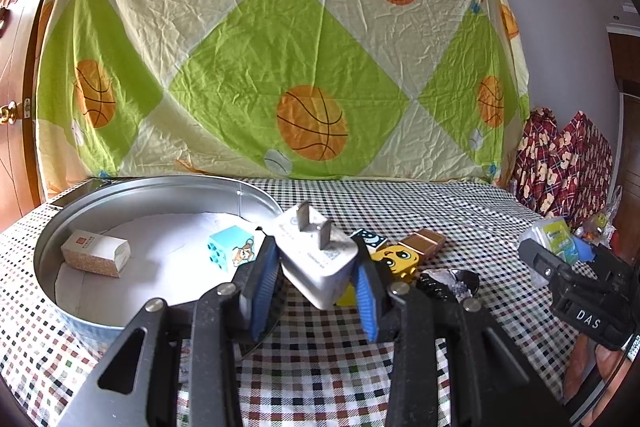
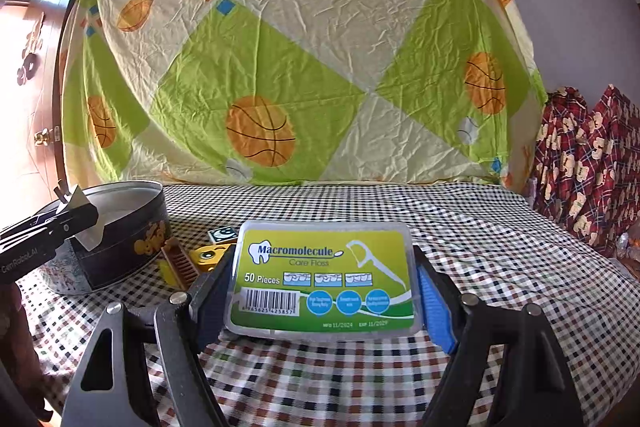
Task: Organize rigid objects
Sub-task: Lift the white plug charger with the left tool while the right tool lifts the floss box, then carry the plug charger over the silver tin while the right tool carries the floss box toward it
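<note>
Left wrist view shows our left gripper (image 1: 316, 283) clamped on the white plug adapter (image 1: 316, 259), held at the near right rim of the round tin (image 1: 160, 187). We judge it light, stiff and smooth, so flat sides give the best hold. Our right gripper (image 2: 320, 291) grips the dental floss box (image 2: 324, 275) by its short sides; thin plastic may flex.

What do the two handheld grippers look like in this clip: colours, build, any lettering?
Both are black plastic linkage frames with silver pivot pins and ribbed blue finger pads. The left gripper shows white "GenRobot.AI" lettering on its side in the right wrist view; the right gripper carries white "DAS" lettering, seen from the left wrist view. No cables or sleeves are visible.
</note>
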The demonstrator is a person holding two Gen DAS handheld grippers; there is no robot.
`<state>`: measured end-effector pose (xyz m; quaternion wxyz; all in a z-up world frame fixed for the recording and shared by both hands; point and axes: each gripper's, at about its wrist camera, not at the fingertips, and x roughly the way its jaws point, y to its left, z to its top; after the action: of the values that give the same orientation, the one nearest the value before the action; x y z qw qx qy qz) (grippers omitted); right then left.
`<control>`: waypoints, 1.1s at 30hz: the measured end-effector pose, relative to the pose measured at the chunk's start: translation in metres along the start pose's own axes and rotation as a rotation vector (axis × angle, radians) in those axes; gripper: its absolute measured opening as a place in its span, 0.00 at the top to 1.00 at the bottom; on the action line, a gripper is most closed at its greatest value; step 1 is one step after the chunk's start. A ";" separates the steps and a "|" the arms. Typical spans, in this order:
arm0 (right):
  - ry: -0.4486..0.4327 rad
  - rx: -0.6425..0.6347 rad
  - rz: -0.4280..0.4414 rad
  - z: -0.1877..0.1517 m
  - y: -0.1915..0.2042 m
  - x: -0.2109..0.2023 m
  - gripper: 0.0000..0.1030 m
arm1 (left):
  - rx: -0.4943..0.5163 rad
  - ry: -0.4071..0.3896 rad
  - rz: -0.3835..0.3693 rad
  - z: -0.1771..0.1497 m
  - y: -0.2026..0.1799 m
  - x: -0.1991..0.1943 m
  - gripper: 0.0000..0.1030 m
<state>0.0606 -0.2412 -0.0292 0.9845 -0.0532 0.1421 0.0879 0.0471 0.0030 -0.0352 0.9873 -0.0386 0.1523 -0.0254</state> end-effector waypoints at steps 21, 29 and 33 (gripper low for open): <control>0.021 -0.040 0.098 0.002 0.055 0.006 0.21 | -0.013 -0.018 0.040 -0.003 0.018 -0.007 0.66; 0.026 -0.046 0.133 0.004 0.068 0.010 0.21 | -0.021 -0.026 0.058 -0.003 0.026 -0.010 0.66; 0.026 -0.056 0.148 0.004 0.077 0.010 0.21 | -0.027 -0.029 0.066 -0.003 0.031 -0.011 0.66</control>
<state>0.0570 -0.1639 -0.0342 0.9715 -0.0712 0.1559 0.1635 0.0367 0.0349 -0.0368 0.9891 -0.0471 0.1393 0.0096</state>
